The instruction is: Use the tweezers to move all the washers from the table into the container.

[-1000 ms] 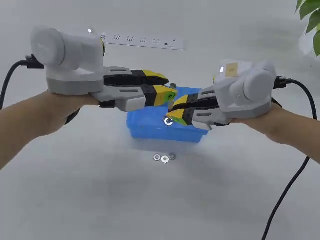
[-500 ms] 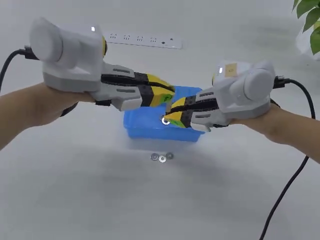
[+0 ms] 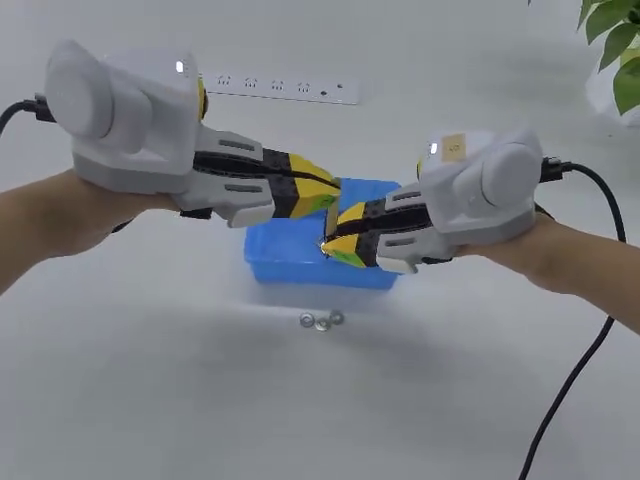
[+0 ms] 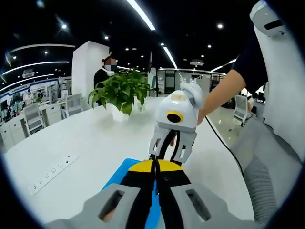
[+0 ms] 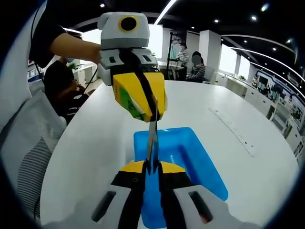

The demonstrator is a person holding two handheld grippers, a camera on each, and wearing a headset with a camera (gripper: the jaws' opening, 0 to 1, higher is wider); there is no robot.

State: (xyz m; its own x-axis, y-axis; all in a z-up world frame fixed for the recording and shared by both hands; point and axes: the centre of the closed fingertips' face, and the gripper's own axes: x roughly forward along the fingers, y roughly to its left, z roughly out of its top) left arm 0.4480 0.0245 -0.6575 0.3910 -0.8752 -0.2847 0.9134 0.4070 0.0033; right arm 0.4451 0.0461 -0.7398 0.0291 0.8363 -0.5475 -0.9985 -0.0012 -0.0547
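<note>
Three small metal washers (image 3: 321,320) lie together on the white table just in front of the blue container (image 3: 285,262). Above the container my two grippers meet nose to nose. Thin metal tweezers (image 5: 152,138) run between them, from my left gripper (image 5: 143,102) to my right gripper (image 5: 151,168). Both pairs of jaws are shut on the tweezers. In the head view my left gripper (image 3: 325,190) sits just above my right gripper (image 3: 332,245), over the container's near half. Whether the tweezers' tip carries a washer I cannot tell. The left gripper view has my left gripper (image 4: 157,168) facing the right gripper (image 4: 175,125).
A white power strip (image 3: 285,88) lies at the back of the table. A potted plant (image 3: 610,45) stands at the far right. Black cables trail from both grippers, one across the table (image 3: 565,400) at the right. Open table surrounds the container.
The joined grippers stay over the container and have shifted slightly toward its near left. A washer that showed at the tweezers' tip earlier is no longer distinct.
</note>
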